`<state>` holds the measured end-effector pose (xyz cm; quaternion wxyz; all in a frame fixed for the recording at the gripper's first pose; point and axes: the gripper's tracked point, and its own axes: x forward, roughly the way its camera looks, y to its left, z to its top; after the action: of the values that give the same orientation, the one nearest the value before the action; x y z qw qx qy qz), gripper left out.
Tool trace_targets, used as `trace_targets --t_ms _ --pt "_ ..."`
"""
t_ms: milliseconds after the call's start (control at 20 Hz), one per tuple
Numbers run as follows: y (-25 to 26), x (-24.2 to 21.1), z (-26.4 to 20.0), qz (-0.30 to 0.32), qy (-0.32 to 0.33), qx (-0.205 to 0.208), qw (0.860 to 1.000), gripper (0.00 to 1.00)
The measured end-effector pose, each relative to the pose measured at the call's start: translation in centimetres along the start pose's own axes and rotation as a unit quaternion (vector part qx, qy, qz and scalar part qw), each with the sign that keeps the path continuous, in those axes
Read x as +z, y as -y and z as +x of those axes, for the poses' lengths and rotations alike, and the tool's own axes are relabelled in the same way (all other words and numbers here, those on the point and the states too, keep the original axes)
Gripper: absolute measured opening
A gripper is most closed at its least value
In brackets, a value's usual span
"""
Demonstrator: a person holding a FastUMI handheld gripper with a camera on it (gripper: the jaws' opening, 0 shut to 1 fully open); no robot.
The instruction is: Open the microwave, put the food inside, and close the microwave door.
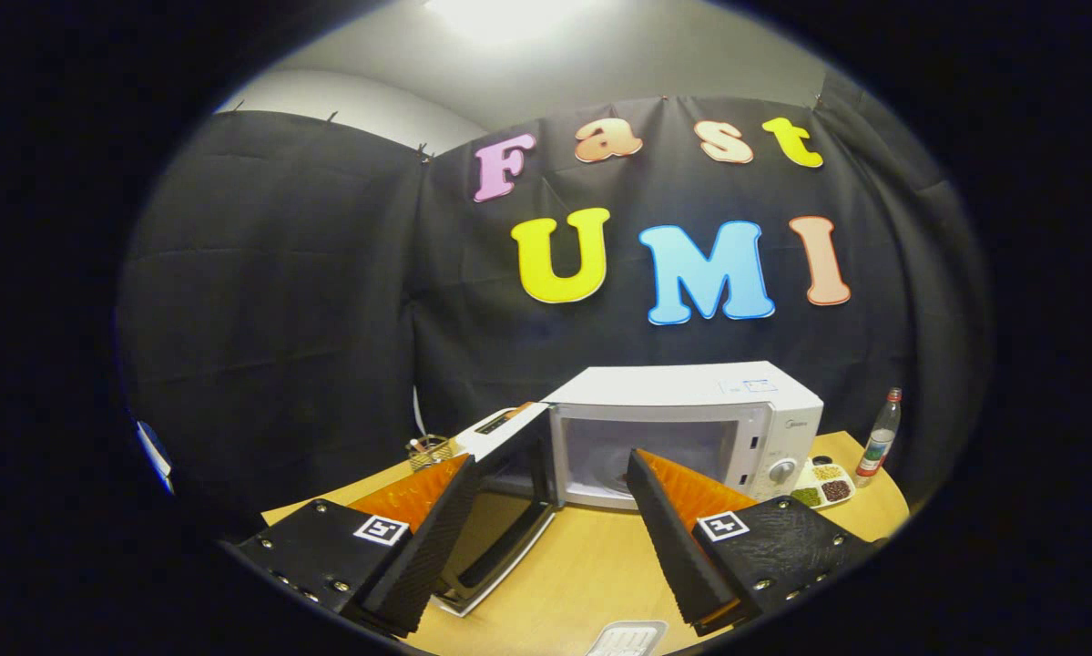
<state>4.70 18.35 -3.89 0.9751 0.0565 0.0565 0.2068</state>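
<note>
A white microwave (691, 401) stands on the wooden table (591, 565), just beyond my fingers. Its door (495, 538) hangs wide open to the left, with the dark window panel facing me between the fingers. The lit cavity (655, 446) is in view, and a small reddish spot low inside it is too small to identify. My gripper (550, 460) is open, the fingers spread wide with nothing between them. The left fingertip is in front of the door's top edge and the right fingertip is in front of the cavity opening.
To the right of the microwave lie a small compartment tray (823, 483) of dark and green bits and an upright clear bottle (878, 437). A wire basket (429, 448) sits behind the open door. A white ribbed object (627, 640) lies at the near table edge.
</note>
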Motion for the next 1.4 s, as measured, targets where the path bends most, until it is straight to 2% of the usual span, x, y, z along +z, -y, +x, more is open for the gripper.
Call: trace_targets --t_ms 100,250,350,400,600,650,700,800,950,1100,1350,1400 --pt "-2.8 0.2 -1.0 0.003 0.000 0.029 1.000 0.99" --pt "-7.3 0.7 -1.9 0.005 0.003 0.075 0.997 0.85" --pt "-9.8 1.2 -2.8 -0.002 0.012 0.097 0.995 0.64" --pt "-11.4 1.1 -2.9 -0.003 0.012 0.115 0.993 0.48" --pt "-18.3 -0.7 -4.1 -0.008 -0.016 0.208 0.978 0.48" --pt "-18.3 -1.0 -3.9 -0.017 -0.010 0.187 0.982 0.48" --pt "-18.5 -1.2 -4.3 -0.019 -0.003 0.186 0.982 0.03" --pt "-20.9 -3.4 -3.5 -0.010 -0.039 0.230 0.972 0.06" --pt "-22.5 -7.6 -3.8 -0.015 -0.082 0.249 0.965 0.06" --pt "-21.2 -10.2 -2.7 -0.010 -0.116 0.240 0.964 0.06" --pt "-15.8 -11.4 0.7 0.023 -0.149 0.189 0.970 0.06" --pt "-15.6 -11.1 -0.3 0.043 -0.157 0.200 0.966 0.01"
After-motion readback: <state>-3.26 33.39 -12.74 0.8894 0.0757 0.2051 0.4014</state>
